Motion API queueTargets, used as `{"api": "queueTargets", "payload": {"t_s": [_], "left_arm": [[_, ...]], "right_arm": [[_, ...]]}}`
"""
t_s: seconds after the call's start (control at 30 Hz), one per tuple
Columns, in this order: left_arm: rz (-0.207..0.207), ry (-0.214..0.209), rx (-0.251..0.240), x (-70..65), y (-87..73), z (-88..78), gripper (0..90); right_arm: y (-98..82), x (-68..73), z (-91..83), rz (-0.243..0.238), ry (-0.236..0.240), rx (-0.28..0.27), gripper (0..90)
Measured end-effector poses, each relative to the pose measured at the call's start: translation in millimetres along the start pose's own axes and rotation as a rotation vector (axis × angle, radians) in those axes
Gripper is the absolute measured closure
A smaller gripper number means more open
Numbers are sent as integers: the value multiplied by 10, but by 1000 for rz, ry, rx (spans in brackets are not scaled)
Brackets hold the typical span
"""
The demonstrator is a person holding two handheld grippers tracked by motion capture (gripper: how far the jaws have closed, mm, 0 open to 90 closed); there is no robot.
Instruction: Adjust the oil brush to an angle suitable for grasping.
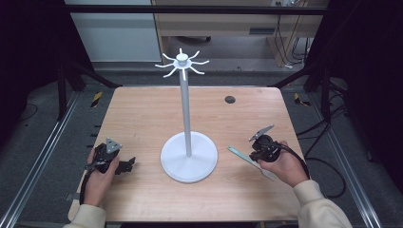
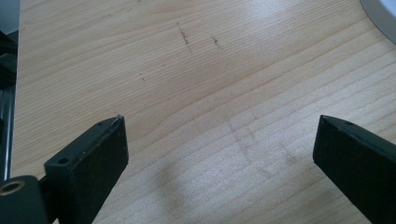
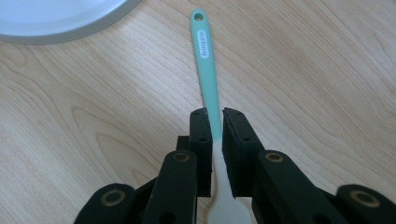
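Two grippers are on the wooden table, one to each side of a tall white stand with a round base and a ring of hooks at its top. Over on the right, the right gripper has its jaws pressed tight on a mint-green spatula, clamped where the green handle meets the pale blade. The handle runs out ahead of the jaws, flat along the wood, its hanging hole pointing toward the rim of the stand's base. From the high view the spatula lies between that base and the person's right hand. On the left, the left gripper sits low over bare wood, jaws spread wide with nothing between them, the left hand wrapped around its body near the table's front left corner.
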State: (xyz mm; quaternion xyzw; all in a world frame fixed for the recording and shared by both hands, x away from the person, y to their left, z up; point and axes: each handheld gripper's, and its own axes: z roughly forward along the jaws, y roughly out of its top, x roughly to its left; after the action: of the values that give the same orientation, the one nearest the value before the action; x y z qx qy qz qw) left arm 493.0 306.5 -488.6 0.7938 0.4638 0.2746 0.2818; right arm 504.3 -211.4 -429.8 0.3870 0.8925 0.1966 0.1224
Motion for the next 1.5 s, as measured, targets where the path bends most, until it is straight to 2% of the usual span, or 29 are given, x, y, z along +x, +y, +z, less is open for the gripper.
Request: {"api": "queueTargets", "payload": {"t_s": [0.17, 0.37, 0.47, 0.53, 0.77, 0.87, 1.03, 1.07, 1.23, 1.5], "left_arm": [[2, 0, 0, 0, 0, -1, 29], [3, -2, -1, -5, 1, 0, 29], [3, -1, 1, -3, 0, 1, 29], [2, -2, 1, -2, 0, 2, 29], [5, -3, 1, -8, 2, 5, 29], [6, -3, 2, -10, 2, 7, 29], [7, -6, 3, -12, 1, 9, 29], [7, -6, 4, -13, 1, 10, 29], [6, -5, 1, -10, 2, 9, 29], [5, -4, 1, -8, 1, 7, 29]], "right_arm": [[21, -24, 7, -24, -11, 21, 781], [38, -53, 24, -20, -14, 46, 716], [39, -59, 41, -14, -4, 55, 692], [37, -76, 55, -35, 2, 59, 666], [31, -106, 98, -49, 27, 97, 620], [29, -120, 110, -47, 32, 105, 633], [25, -117, 176, -71, 31, 139, 658], [28, -105, 185, -62, 33, 146, 667], [47, -95, 261, -92, 36, 172, 686], [71, -81, 338, -94, 40, 198, 688]]}}
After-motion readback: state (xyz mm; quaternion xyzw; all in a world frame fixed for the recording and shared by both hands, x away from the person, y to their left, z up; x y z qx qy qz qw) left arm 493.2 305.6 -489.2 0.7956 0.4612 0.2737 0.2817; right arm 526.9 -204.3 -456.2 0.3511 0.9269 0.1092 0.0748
